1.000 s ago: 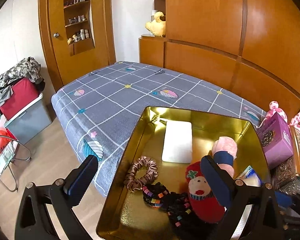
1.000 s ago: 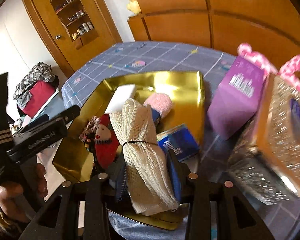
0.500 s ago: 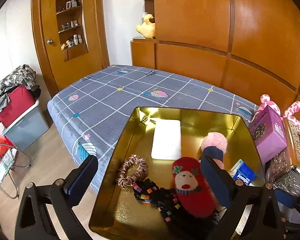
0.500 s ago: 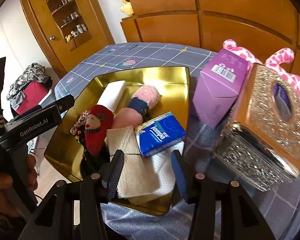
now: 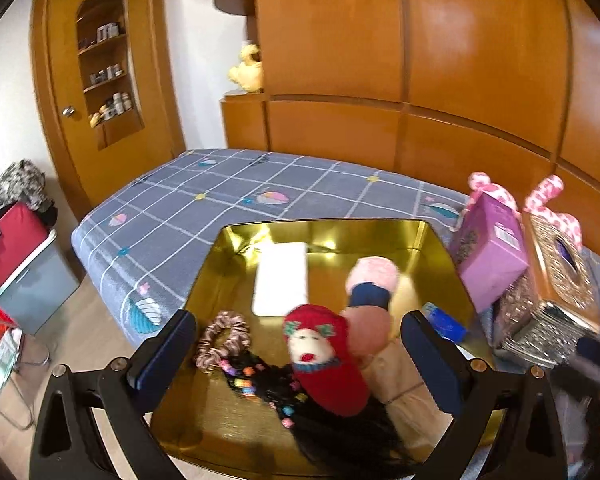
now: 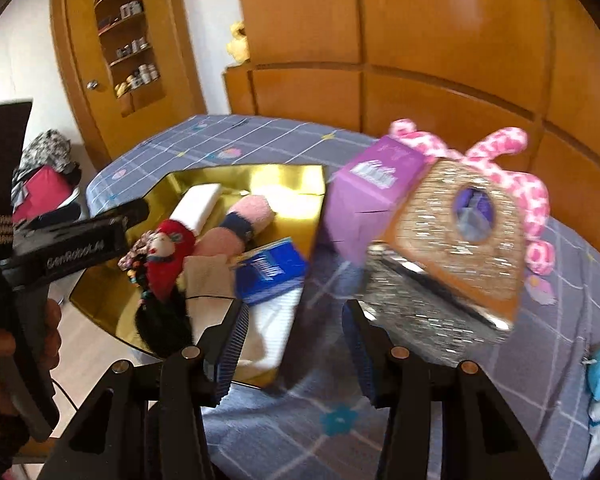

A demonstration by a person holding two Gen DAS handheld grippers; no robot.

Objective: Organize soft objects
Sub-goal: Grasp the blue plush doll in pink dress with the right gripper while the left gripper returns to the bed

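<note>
Gold tray (image 5: 440, 248) of socks, scrunchie, cream cloth, blue tissue pack.

We see our left tongs (image 5: 298, 354) in their own camera: a black, angular frame with triangular cut-outs and silver screw heads at the joints, and two fingers (image 5: 164, 350) tipped with dark blue pads. From the right camera the same tool shows a long black body with white "GenRobot.AI" lettering, a black upright handle piece and a striped grey-and-black band around it. Our left hand (image 6: 4, 360) wraps that handle, a dark knitted cuff at the wrist. Our right tongs (image 6: 294, 344) match: black frame, silver screws, and ribbed blue pads on the fingers (image 6: 232, 346).
</note>
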